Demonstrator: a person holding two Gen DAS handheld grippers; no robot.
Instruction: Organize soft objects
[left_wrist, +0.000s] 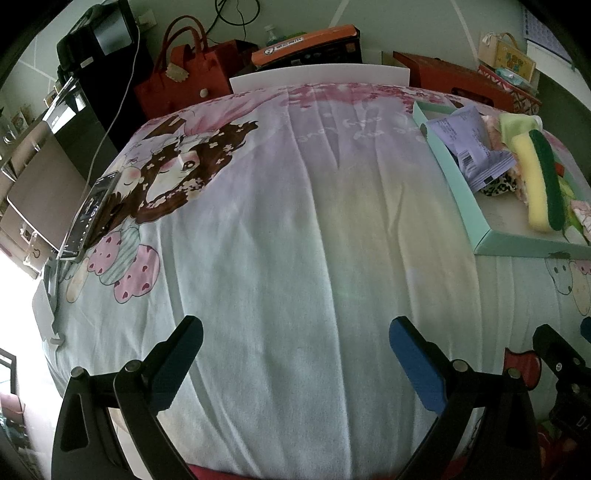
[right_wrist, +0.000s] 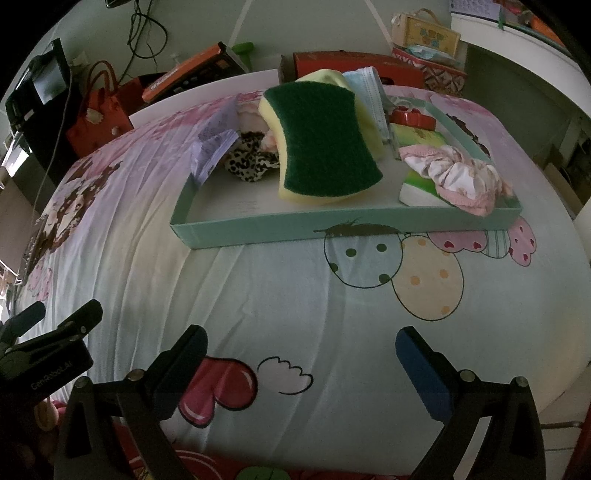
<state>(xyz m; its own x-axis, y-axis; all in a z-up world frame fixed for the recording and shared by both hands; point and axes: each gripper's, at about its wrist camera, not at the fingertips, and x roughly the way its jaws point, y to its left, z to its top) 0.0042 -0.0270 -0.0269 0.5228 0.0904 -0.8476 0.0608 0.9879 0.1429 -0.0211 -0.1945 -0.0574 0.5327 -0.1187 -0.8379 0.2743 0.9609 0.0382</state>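
Sponge (right_wrist: 325, 142) lies atop the pile in the teal tray (right_wrist: 295, 225) (seemingly nothing left loose), so both right gripper (right_wrist: 301, 369) and left gripper (left_wrist: 295, 354), wide open and empty, should withdraw gently

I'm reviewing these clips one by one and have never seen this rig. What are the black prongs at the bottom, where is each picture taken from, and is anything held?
No robot here: a person holds a two-finger gripper in each hand, each carrying a fisheye camera looking along its fingers. One picture is from the left gripper, the other from the right gripper. Both are open and hold nothing. Below lies a cartoon-print bedsheet. On it sits a teal tray holding a green-and-yellow sponge, a leopard-print scrunchie, a pink scrunchie, a face mask and a purple packet.
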